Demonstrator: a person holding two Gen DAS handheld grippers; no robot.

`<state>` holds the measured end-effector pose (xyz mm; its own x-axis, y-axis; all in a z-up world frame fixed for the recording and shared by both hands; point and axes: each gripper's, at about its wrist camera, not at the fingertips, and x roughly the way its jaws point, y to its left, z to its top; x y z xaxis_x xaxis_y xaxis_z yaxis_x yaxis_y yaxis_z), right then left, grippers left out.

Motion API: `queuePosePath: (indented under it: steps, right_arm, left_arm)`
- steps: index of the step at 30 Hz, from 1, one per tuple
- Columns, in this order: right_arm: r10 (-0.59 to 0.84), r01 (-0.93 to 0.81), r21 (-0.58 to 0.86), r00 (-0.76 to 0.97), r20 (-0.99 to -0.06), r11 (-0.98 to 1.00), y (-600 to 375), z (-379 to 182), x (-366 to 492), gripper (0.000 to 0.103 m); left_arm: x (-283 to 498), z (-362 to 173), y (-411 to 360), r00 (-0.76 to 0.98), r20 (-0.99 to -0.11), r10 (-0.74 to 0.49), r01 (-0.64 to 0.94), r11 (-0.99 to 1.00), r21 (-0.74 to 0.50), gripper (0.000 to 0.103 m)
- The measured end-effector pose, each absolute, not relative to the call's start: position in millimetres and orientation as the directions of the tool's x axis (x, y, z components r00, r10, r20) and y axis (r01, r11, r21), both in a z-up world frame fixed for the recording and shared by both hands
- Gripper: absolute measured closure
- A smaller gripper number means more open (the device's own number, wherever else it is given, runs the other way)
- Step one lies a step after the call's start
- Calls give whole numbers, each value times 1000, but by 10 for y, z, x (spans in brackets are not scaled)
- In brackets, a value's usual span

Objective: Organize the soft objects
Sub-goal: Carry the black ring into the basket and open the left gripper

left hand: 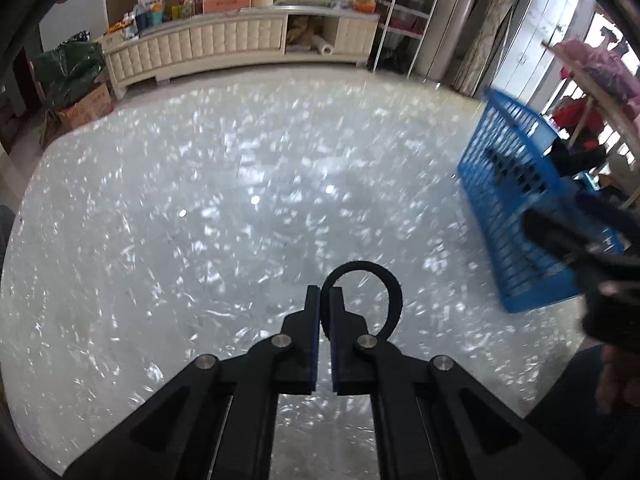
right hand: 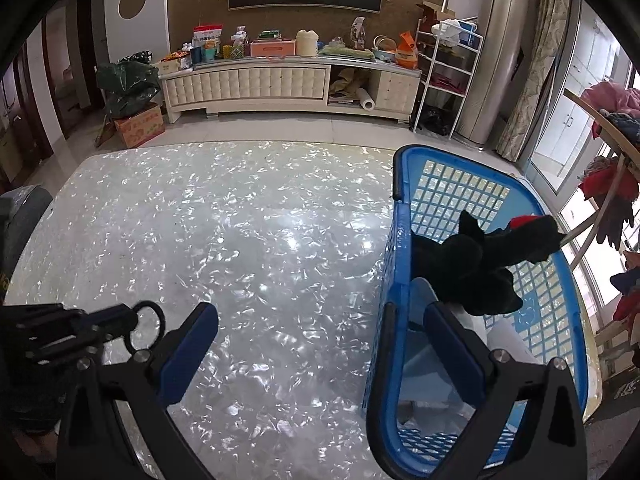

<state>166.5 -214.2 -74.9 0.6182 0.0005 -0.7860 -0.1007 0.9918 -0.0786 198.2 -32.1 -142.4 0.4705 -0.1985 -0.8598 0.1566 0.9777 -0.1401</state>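
A thin black ring-shaped band is pinched at its left side by my left gripper, which is shut on it and holds it just above the pearly white table. The right wrist view has the same band and left gripper at the lower left. My right gripper is open, its fingers straddling the near left wall of a blue plastic basket. A black plush toy with a red patch lies inside on pale cloth. The basket stands right of my left gripper.
Beyond the table's far edge stand a long cream cabinet loaded with clutter, a green bag on a cardboard box at the left and a white wire shelf at the right. Clothes hang on a rack at the far right.
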Motion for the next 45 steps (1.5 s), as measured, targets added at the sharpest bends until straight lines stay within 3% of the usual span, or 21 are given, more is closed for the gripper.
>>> queuePosePath:
  steps: [12, 25, 45]
  right_arm:
    - [2, -87, -72, 646, -763, 994, -2243, -539, 1487, 0]
    - [-31, -6, -47, 683, -729, 999, -2660, -335, 1100, 0]
    - [-122, 198, 24, 689, -715, 980, -3540, -315, 790, 0]
  left_arm:
    - [1749, -736, -357, 579, -770, -268, 189, 963, -192, 100]
    - [1415, -150, -890, 644, -686, -340, 312, 935, -170, 100]
    - [1523, -158, -2113, 543, -723, -428, 516, 849, -115, 100]
